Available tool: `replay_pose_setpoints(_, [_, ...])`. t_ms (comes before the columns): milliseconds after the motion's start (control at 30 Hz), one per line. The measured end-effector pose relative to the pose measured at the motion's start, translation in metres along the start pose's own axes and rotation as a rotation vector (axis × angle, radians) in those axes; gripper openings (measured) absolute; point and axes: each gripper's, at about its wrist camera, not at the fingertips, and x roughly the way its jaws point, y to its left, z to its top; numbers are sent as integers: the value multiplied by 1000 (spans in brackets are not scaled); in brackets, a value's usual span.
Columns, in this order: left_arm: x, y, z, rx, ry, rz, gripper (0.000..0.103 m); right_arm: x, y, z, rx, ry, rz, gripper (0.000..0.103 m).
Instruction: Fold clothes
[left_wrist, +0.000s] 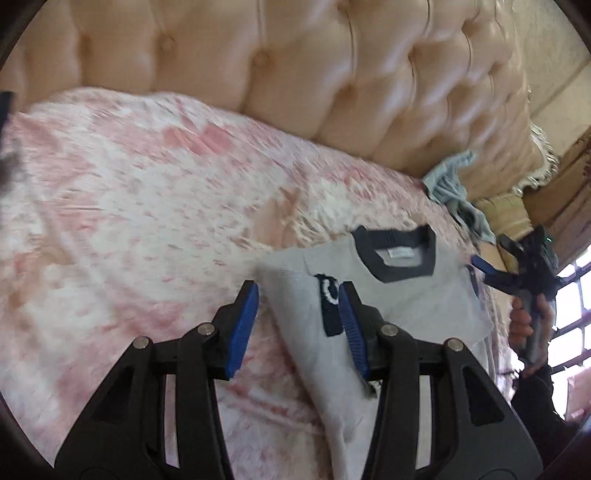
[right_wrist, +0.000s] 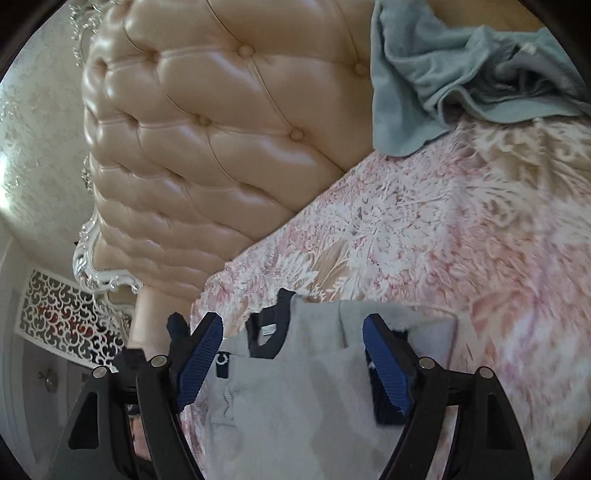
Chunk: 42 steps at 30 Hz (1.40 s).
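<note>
A grey sweater (left_wrist: 413, 295) with a dark collar (left_wrist: 395, 254) lies partly folded on the pink floral bedspread (left_wrist: 129, 206). Its left sleeve with a dark cuff patch (left_wrist: 328, 302) is folded over the body. My left gripper (left_wrist: 299, 295) is open and empty, just above the sweater's left edge. In the right wrist view the sweater (right_wrist: 303, 398) lies below my right gripper (right_wrist: 293, 332), which is open and empty over the collar (right_wrist: 269, 339). The right gripper also shows in the left wrist view (left_wrist: 484, 267), held in a hand at the sweater's right side.
A tufted beige headboard (left_wrist: 332, 81) runs along the bed's far edge. A crumpled light-blue garment (right_wrist: 461, 74) lies against it near the bed's corner. A window (left_wrist: 572, 314) is at the far right, a door and patterned screen (right_wrist: 66, 325) beyond the bed.
</note>
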Motion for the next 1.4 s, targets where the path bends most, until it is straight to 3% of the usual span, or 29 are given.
replay_pose_setpoints(167, [13, 2, -4, 19, 3, 0, 48, 17, -12, -1, 27, 32, 41, 80])
replay_pose_setpoints(267, [14, 3, -5, 38, -12, 4, 26, 22, -15, 0, 35, 22, 33, 80])
replay_pose_setpoints(433, [17, 3, -6, 61, -6, 36, 26, 6, -17, 6, 67, -43, 90, 81])
replay_pose_setpoints(500, [17, 7, -5, 28, -10, 13, 26, 0, -23, 8, 100, -55, 121, 81])
replay_pose_setpoints(633, [16, 11, -6, 3, -15, 2, 21, -18, -14, 13, -1, -104, -23, 81])
replay_pose_setpoints(767, [11, 12, -6, -8, -27, -23, 15, -24, -15, 14, -9, -101, 7, 82])
replay_pose_setpoints(900, [10, 10, -7, -4, -28, -16, 14, -14, -21, 12, -4, -58, -56, 82])
replay_pose_setpoints(1033, [14, 29, -10, -129, -8, -69, 13, -9, -23, 8, -32, -31, -150, 82])
replay_pose_setpoints(1133, [14, 40, -12, -221, -11, -125, 15, -7, -26, 5, -29, -29, -165, 82])
replay_pose_setpoints(1167, [13, 35, -11, -195, -9, -117, 16, -9, -26, 5, -30, -31, -164, 82])
replay_pose_setpoints(1233, [6, 26, -9, -150, -6, -96, 30, -11, -25, 4, -38, -30, -166, 83])
replay_pose_setpoints(1267, [0, 23, -9, -133, -20, -86, 44, -12, -25, 5, -37, -30, -165, 83])
replay_pose_setpoints(1300, [-10, 19, -7, -101, -57, -66, 52, -13, -27, 5, -34, -30, -163, 83])
replay_pose_setpoints(1400, [-37, 13, -3, -33, -174, -75, 52, -12, -29, 6, -27, -29, -159, 83])
